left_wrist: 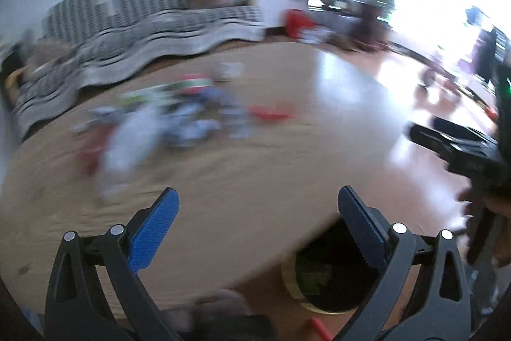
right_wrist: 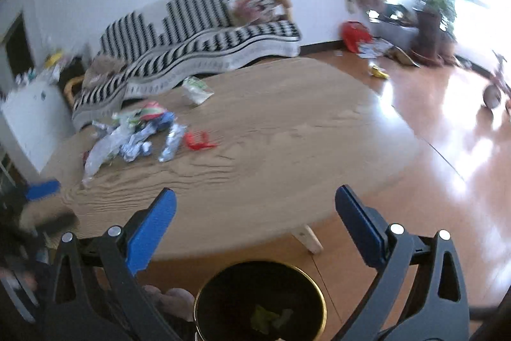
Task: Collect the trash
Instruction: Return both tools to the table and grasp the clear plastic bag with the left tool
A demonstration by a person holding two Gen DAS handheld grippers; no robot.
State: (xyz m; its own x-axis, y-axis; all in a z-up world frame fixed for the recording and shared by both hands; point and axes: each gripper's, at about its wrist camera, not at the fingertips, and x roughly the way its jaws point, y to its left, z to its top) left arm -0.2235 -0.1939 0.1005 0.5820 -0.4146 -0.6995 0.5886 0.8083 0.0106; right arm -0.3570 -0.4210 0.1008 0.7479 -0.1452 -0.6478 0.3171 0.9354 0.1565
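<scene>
Left gripper (left_wrist: 255, 213): jaws spread wide apart, nothing between them. It hovers above the near edge of the round wooden table (left_wrist: 242, 181). The left wrist view is motion-blurred.

Right gripper (right_wrist: 255, 210): jaws likewise spread wide, holding nothing. It hangs over the near table (right_wrist: 271, 149) edge and the floor beside it.

Trash pile (right_wrist: 134, 136): crumpled clear and blue-white wrappers lie clustered on the far left part of the table. A red scrap (right_wrist: 199, 141) lies just beside the pile on its right. A white-green packet (right_wrist: 195, 90) lies apart, nearer the far table edge. In the left wrist view the pile (left_wrist: 153, 123) shows only as a smear.

Bin (right_wrist: 260, 302): dark, with a gold rim, standing on the floor at the near table edge, below the right gripper. A greenish piece (right_wrist: 270, 320) lies inside.

Background: a black-and-white patterned sofa (right_wrist: 198, 43) stands behind the table.
</scene>
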